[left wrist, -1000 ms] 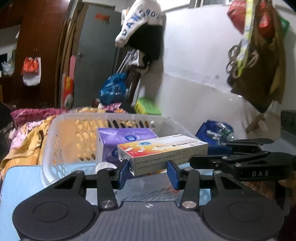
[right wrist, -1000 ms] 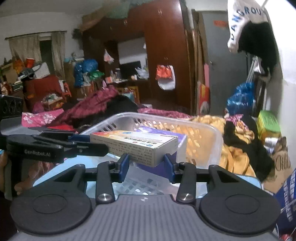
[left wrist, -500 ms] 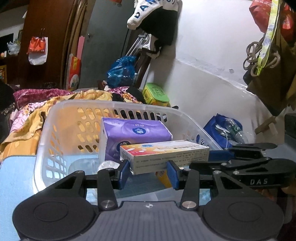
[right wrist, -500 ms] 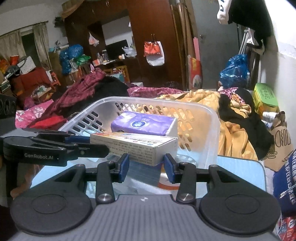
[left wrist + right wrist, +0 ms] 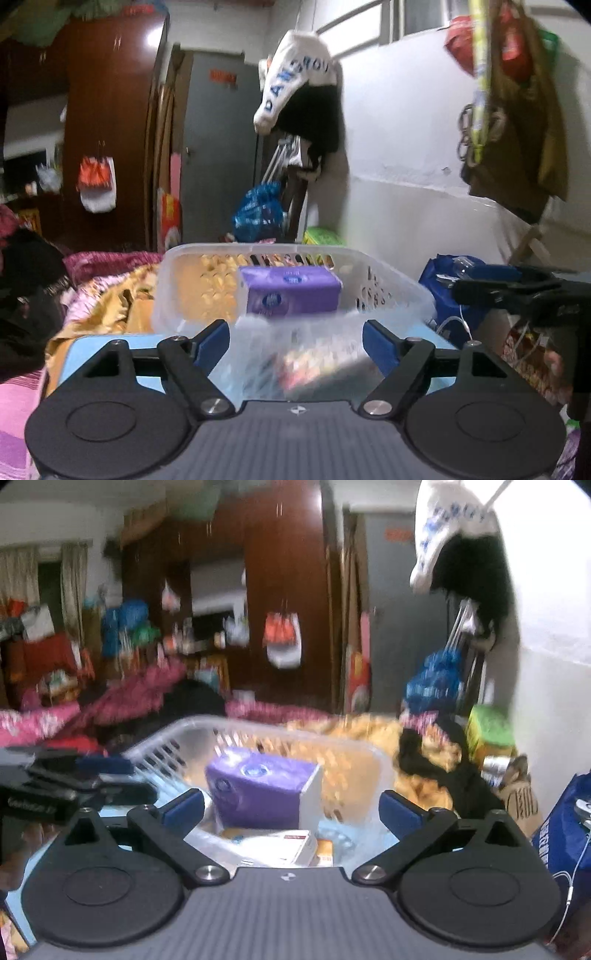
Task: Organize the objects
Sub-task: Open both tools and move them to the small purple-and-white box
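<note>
A white slotted plastic basket stands on a light blue table. A purple tissue pack stands upright inside it. The white and orange box lies flat on the basket floor in front of the pack; in the left wrist view it shows blurred through the near wall. My left gripper is open and empty just before the basket's near wall. My right gripper is open and empty above the near rim. Each gripper shows at the other view's edge.
The light blue table carries the basket. Yellow and pink cloth lies heaped behind and left of it. A blue bag sits at the right by the white wall. Hanging clothes and bags are above.
Both grippers have opened and let go of the box, which now lies in the basket. Both grippers have pulled back and tilted up; the views are motion-blurred.
</note>
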A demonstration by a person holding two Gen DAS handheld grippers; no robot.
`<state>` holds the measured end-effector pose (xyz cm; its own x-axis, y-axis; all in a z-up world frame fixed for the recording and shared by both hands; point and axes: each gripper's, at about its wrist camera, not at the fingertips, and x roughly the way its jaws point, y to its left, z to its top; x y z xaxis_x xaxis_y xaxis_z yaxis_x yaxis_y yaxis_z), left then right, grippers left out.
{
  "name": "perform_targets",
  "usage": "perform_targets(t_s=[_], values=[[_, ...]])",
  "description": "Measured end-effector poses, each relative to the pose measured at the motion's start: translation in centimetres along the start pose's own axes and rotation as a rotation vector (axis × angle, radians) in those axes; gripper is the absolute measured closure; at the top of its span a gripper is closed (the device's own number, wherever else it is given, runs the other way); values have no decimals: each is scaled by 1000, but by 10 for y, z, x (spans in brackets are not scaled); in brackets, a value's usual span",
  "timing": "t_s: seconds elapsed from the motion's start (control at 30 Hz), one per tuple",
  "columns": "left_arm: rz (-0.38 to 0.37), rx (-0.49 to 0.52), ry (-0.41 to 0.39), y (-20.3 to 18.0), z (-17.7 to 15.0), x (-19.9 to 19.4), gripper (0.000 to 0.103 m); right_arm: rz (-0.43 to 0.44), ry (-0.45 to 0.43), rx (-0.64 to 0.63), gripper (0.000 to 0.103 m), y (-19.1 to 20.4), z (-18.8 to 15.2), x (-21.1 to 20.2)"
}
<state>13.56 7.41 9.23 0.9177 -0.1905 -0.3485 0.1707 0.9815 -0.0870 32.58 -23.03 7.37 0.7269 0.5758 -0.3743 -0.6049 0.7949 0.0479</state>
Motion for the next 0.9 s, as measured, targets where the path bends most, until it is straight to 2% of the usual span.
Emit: perform_targets(t_s=[0.07, 0.13, 0.2, 0.27, 0.4, 0.53, 0.67, 0.73, 0.9], values=[[27, 20, -35, -4, -23, -23, 18, 8, -66, 13, 0, 5, -19, -25], [74, 38, -64, -5, -47, -42, 17, 53, -126, 86, 0, 9, -48, -49], [133, 48, -82, -4, -64, -51, 15, 133, -119, 148, 0, 20, -83, -61], [178, 49, -86, -1, -77, -54, 11, 181, -97, 128, 0, 42, -113, -64], [203, 86, -43, 4, -98, -41, 8, 168, -138, 107, 0, 83, -152, -65], [246, 120, -34, 6, -108, -28, 8, 97, -102, 25, 0, 111, -167, -47], [230, 115, -6, 13, -112, -19, 8, 0, -84, 66, 0, 105, -169, -33], [240, 125, 3, 13, -115, -17, 8, -10, -57, 97, 0, 98, -164, -23], [241, 103, 37, 23, -125, -14, 8, -41, -16, 76, 0, 105, -167, -5]])
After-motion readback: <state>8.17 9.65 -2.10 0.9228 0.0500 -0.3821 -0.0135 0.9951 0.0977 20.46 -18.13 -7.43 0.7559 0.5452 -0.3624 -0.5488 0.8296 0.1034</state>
